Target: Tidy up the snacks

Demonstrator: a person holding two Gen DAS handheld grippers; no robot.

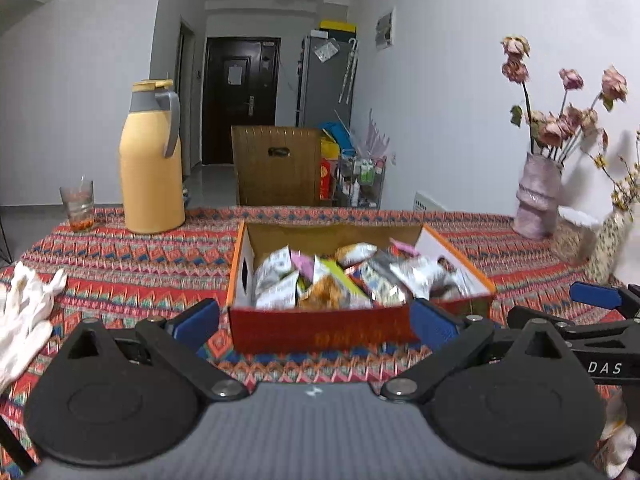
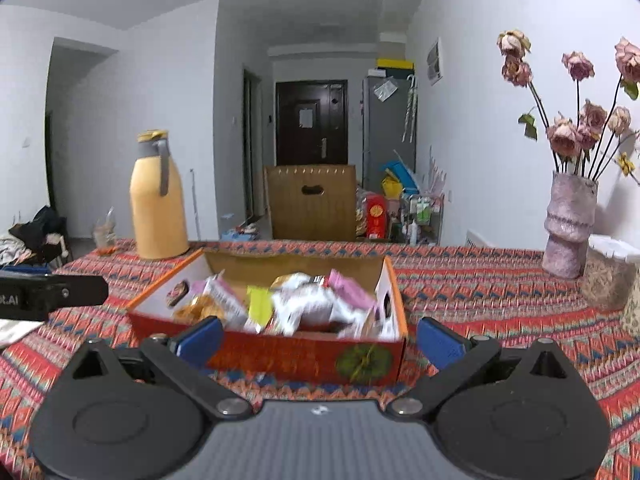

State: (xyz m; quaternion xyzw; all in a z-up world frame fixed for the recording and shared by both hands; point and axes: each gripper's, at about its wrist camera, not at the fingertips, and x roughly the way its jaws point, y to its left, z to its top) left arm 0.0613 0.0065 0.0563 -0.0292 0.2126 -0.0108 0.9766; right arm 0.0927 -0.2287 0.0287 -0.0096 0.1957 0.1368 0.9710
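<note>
An open orange cardboard box sits on the patterned tablecloth, filled with several snack packets. It also shows in the right wrist view with its snack packets. My left gripper is open and empty, just in front of the box's near wall. My right gripper is open and empty, also in front of the box. The right gripper's arm shows at the right edge of the left wrist view.
A yellow thermos jug and a glass stand at the back left. A pink vase of dried roses and a lidded container stand at the right. White gloves lie at the left. A wicker chair back stands behind the table.
</note>
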